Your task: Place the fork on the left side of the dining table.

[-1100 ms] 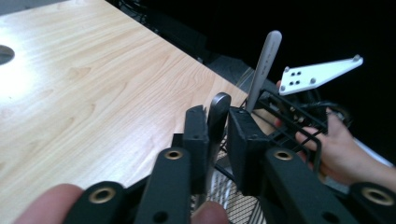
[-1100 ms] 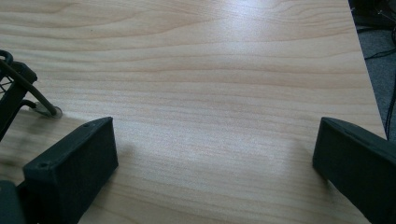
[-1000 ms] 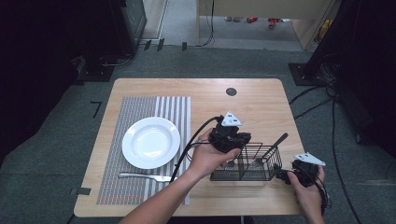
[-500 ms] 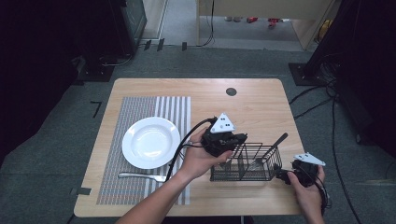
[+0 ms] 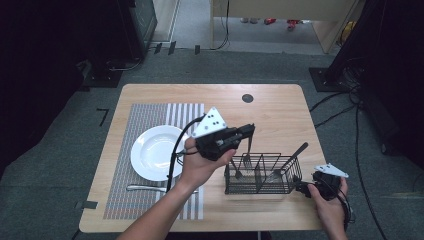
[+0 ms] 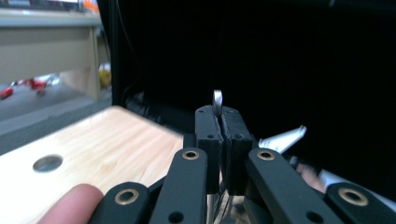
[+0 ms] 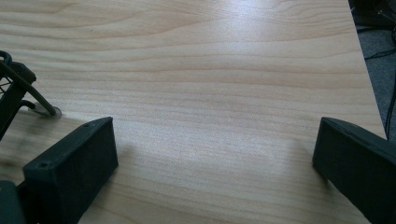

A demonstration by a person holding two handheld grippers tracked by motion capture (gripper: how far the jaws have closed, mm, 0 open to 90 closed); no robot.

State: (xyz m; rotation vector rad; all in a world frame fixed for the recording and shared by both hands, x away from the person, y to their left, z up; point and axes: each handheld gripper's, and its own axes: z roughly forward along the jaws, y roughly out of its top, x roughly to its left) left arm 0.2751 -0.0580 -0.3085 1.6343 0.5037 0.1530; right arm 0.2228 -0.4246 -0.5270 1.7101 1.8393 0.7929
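Cutlery first: in the high view your left gripper is clamped on the top of a fork that hangs straight down, its long axis upright and its tines just at the rim of the wire basket. The plate sits on the striped mat at about nine o'clock from that gripper, with another piece of cutlery lying level on the mat at the plate's six o'clock edge. Your left hand is much the nearer one to the plate, so the fork likely needs lifting free of the basket, then carrying toward nine o'clock.

In the left gripper view the jaws are pressed together on a thin metal handle, whose tip pokes out at twelve o'clock.

In the right gripper view your right gripper stands wide apart with nothing between the jaws, low over bare table; the basket's corner is at nine o'clock.
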